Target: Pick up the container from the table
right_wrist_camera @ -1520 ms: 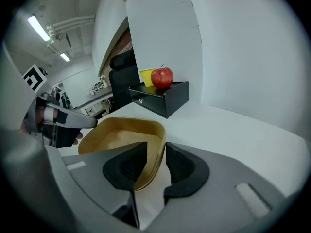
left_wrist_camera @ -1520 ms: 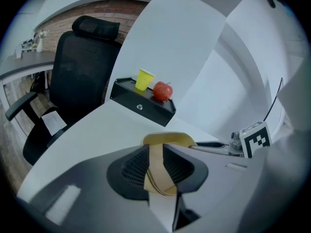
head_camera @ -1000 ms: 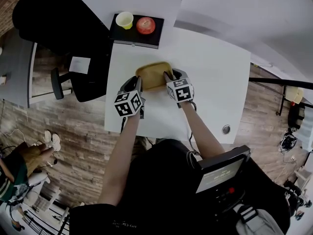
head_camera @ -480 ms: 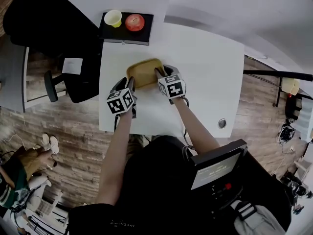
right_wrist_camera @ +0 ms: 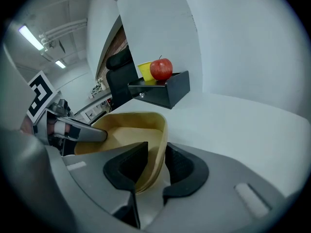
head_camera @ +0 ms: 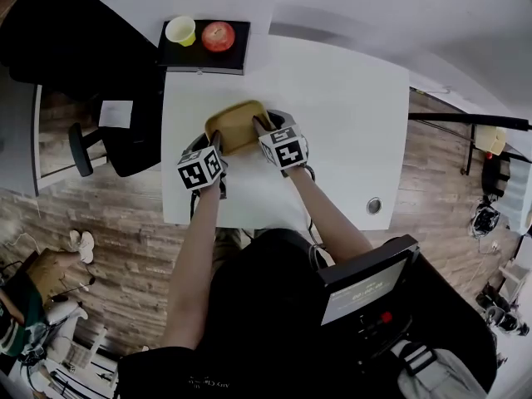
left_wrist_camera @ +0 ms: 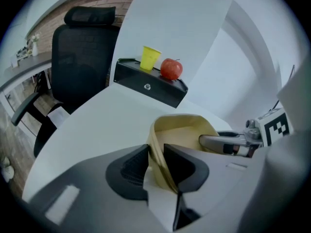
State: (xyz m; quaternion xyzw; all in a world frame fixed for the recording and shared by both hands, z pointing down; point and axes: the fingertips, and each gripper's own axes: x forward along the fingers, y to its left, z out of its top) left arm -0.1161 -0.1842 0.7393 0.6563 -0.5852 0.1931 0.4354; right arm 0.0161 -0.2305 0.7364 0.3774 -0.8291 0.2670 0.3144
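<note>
A shallow tan container (head_camera: 237, 123) rests on the white table (head_camera: 349, 115). My left gripper (head_camera: 214, 141) is at its left side. In the left gripper view the jaws (left_wrist_camera: 156, 154) straddle the container's left wall (left_wrist_camera: 187, 130) and are closing, with a thin gap still showing at the pads. My right gripper (head_camera: 259, 130) is at the right side. There its jaws (right_wrist_camera: 156, 157) are shut on the right wall (right_wrist_camera: 126, 130), one pad inside and one outside. Each gripper view shows the other gripper's fingers across the container.
A black box (head_camera: 204, 55) stands at the table's far left corner with a yellow cup (head_camera: 180, 30) and a red apple (head_camera: 218, 36) on it. A black office chair (head_camera: 83, 56) stands left of the table. A round cable port (head_camera: 373, 205) sits near the front right edge.
My left gripper has sunk a little, and its jaws now sit over the container's left wall. The right gripper has kept its place on the right wall.
</note>
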